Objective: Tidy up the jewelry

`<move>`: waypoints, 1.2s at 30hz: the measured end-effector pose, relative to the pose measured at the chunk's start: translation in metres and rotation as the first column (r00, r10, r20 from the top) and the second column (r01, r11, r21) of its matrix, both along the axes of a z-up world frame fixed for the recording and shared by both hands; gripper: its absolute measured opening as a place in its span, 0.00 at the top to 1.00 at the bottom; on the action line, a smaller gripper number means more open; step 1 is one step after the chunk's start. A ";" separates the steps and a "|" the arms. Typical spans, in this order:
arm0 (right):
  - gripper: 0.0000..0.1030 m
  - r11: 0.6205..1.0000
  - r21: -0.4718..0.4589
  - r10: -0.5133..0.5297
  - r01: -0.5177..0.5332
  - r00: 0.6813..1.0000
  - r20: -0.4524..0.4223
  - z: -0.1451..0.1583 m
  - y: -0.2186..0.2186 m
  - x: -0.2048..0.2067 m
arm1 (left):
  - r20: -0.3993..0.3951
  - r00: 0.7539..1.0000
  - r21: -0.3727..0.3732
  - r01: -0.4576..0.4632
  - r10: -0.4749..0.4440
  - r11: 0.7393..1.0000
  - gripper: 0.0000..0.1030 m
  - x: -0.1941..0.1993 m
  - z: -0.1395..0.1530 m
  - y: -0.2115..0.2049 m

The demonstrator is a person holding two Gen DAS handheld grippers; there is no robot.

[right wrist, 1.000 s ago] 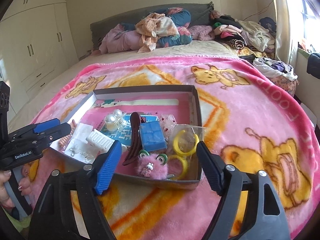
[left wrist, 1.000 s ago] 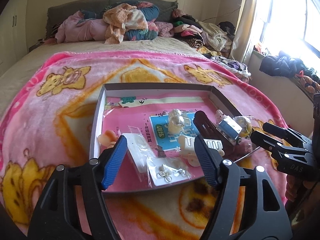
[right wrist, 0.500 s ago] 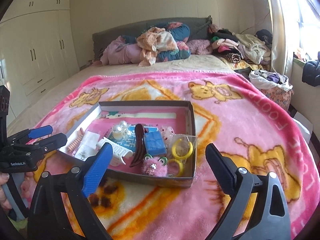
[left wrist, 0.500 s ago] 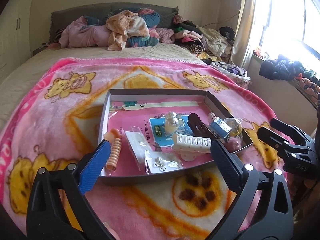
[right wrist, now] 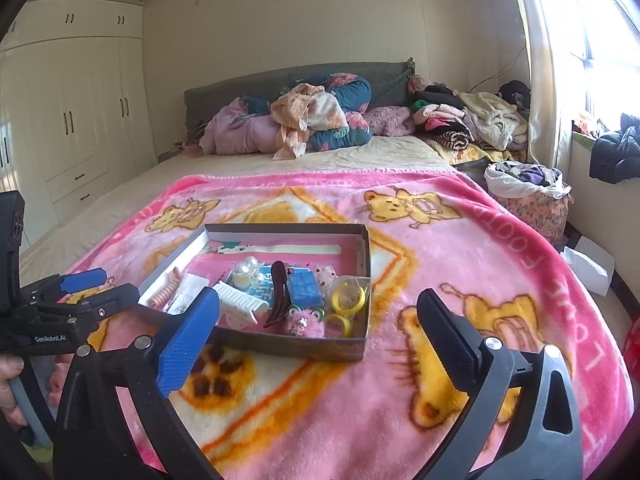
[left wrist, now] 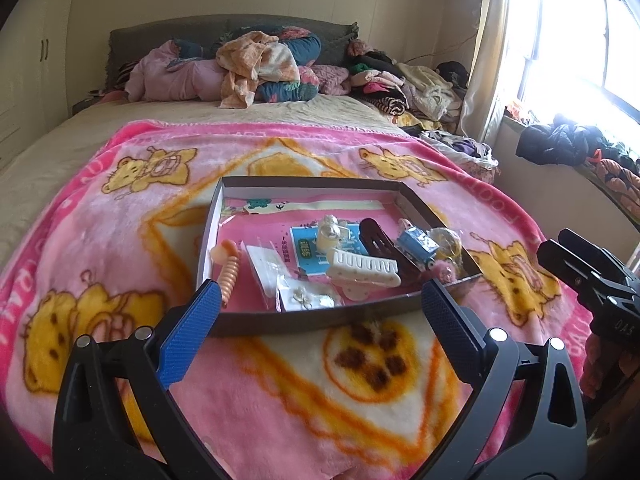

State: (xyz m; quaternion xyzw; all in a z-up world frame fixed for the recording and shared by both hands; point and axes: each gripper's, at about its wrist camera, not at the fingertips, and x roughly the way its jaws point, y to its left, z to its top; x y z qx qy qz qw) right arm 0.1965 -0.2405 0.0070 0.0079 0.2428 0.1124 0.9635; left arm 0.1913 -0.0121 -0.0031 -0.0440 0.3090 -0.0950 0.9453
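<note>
A shallow dark cardboard box [left wrist: 312, 317] [right wrist: 292, 348] lies on the pink blanket. It holds a white hair claw [left wrist: 362, 270], a dark brown clip [right wrist: 279, 292], a blue box [right wrist: 305, 289], yellow rings in a bag [right wrist: 347, 300], a pink fluffy toy [right wrist: 302, 325], an orange spiral tie [left wrist: 230, 274] and small earring bags [left wrist: 306, 296]. My left gripper [left wrist: 320, 308] is open and empty, just short of the box's near wall. My right gripper [right wrist: 320, 312] is open and empty, also short of the box. Each gripper shows in the other's view: the right gripper [left wrist: 592, 276], the left gripper [right wrist: 80, 296].
The pink bear blanket [right wrist: 460, 248] covers the bed's near half. Piled clothes [left wrist: 260, 64] lie at the headboard. A cloth basket [right wrist: 528, 196] and window stand to the right, wardrobes [right wrist: 80, 120] to the left.
Both grippers have pulled back and up from the box and opened wider. The box's contents have not moved.
</note>
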 end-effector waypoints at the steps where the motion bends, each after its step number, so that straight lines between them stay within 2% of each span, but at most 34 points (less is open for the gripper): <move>1: 0.06 1.000 0.002 -0.001 0.001 1.000 0.003 0.000 -0.001 -0.003 | 0.000 1.000 0.000 -0.001 0.001 1.000 0.11 -0.003 0.000 -0.001; 23: 0.06 1.000 -0.020 0.005 -0.004 0.998 0.070 -0.001 0.003 -0.055 | 0.086 0.996 0.025 -0.012 0.010 1.000 0.11 -0.063 -0.005 -0.011; 36: 0.06 1.000 -0.003 -0.025 0.026 0.985 0.171 -0.007 -0.007 -0.085 | 0.129 0.991 0.038 -0.052 0.047 0.998 0.11 -0.082 -0.012 -0.010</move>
